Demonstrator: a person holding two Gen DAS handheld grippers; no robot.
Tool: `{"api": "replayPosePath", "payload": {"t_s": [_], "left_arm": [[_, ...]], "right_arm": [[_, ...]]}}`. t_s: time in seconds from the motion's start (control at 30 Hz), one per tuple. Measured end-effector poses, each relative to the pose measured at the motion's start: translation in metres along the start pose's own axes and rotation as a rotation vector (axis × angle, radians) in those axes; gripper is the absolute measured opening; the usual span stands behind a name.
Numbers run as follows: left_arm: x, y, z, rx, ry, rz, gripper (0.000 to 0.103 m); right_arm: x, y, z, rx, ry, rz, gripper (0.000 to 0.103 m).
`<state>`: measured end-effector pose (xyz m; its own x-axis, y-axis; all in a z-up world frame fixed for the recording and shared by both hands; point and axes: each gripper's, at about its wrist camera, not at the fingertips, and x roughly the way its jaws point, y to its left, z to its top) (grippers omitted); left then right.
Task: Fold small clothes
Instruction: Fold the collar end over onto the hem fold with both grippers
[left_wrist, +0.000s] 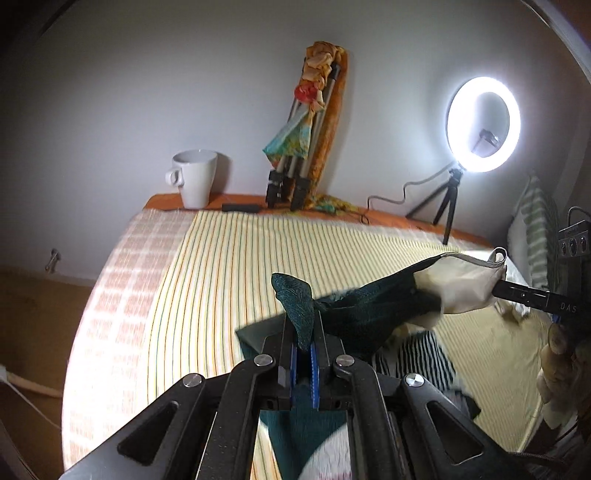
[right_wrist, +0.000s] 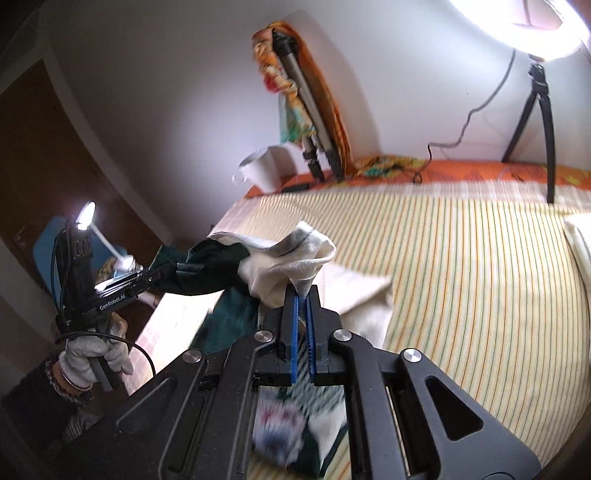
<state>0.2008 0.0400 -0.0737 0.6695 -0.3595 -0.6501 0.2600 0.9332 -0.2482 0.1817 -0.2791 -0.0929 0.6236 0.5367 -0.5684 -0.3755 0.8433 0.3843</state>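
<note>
A small garment, dark green (left_wrist: 373, 299) with a cream part (left_wrist: 461, 284), hangs stretched in the air between my two grippers above the striped bed. My left gripper (left_wrist: 303, 332) is shut on its green corner. My right gripper (right_wrist: 303, 295) is shut on its cream corner (right_wrist: 295, 258). In the left wrist view the right gripper (left_wrist: 496, 290) enters from the right edge. In the right wrist view the left gripper (right_wrist: 166, 275) grips the green end (right_wrist: 207, 273) at the left. More clothes, striped and patterned (left_wrist: 417, 354), lie on the bed below.
The bed has a yellow striped sheet (left_wrist: 221, 277). A white mug (left_wrist: 194, 177), a folded tripod wrapped in orange cloth (left_wrist: 306, 129) and a lit ring light on a small tripod (left_wrist: 484, 123) stand along the wall. A cream cloth (right_wrist: 362, 295) lies on the bed.
</note>
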Motion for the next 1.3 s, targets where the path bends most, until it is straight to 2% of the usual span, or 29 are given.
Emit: {"api": "replayPosePath", "payload": {"t_s": [0.1,0.23,0.33,0.53,0.63,0.67,0.77,0.8,0.87,1.0,1.17,1.2,1.23,1.27,1.3], "left_arm": [[-0.008,-0.001,-0.026,0.004,0.027,0.005,0.003],[-0.016,-0.003,-0.056,0.031,0.059,0.01,0.006],[-0.026,-0.005,-0.076,0.067,0.076,0.028,0.016],[-0.054,-0.007,-0.104,0.124,0.108,0.027,0.023],[-0.072,-0.004,-0.11,0.113,0.103,0.009,0.029],[-0.077,-0.003,-0.111,0.104,0.098,0.003,0.03],[-0.087,0.006,-0.107,0.052,0.073,-0.007,0.034],[-0.085,0.01,-0.106,0.02,0.074,-0.005,0.037],[-0.075,0.022,-0.105,-0.055,0.099,-0.008,0.038],[-0.047,0.034,-0.109,-0.169,0.19,-0.044,0.039],[-0.027,0.042,-0.116,-0.266,0.231,-0.071,0.036],[-0.025,0.043,-0.116,-0.278,0.236,-0.079,0.035],[-0.021,0.042,-0.118,-0.288,0.245,-0.088,0.029],[-0.019,0.041,-0.119,-0.289,0.251,-0.089,0.024],[-0.017,0.039,-0.119,-0.288,0.255,-0.088,0.014]], "right_arm": [[-0.007,0.005,-0.028,-0.007,0.018,-0.006,0.005],[-0.007,0.014,-0.064,-0.085,0.054,-0.06,0.005],[-0.009,0.019,-0.083,-0.152,0.066,-0.108,0.005],[-0.026,0.032,-0.107,-0.319,0.094,-0.191,0.005],[-0.038,0.027,-0.115,-0.348,0.12,-0.213,0.015],[-0.044,0.022,-0.116,-0.329,0.12,-0.214,0.023],[-0.061,0.009,-0.114,-0.247,0.094,-0.168,0.036],[-0.066,0.005,-0.113,-0.204,0.082,-0.15,0.048],[-0.069,-0.007,-0.109,-0.097,0.071,-0.121,0.056],[-0.048,-0.031,-0.11,0.112,0.129,-0.061,0.056],[-0.02,-0.05,-0.124,0.29,0.2,0.055,0.054],[-0.017,-0.051,-0.125,0.307,0.206,0.074,0.044],[-0.011,-0.053,-0.127,0.33,0.222,0.106,0.038],[-0.007,-0.052,-0.128,0.338,0.233,0.118,0.027],[-0.003,-0.051,-0.129,0.34,0.241,0.123,0.021]]}}
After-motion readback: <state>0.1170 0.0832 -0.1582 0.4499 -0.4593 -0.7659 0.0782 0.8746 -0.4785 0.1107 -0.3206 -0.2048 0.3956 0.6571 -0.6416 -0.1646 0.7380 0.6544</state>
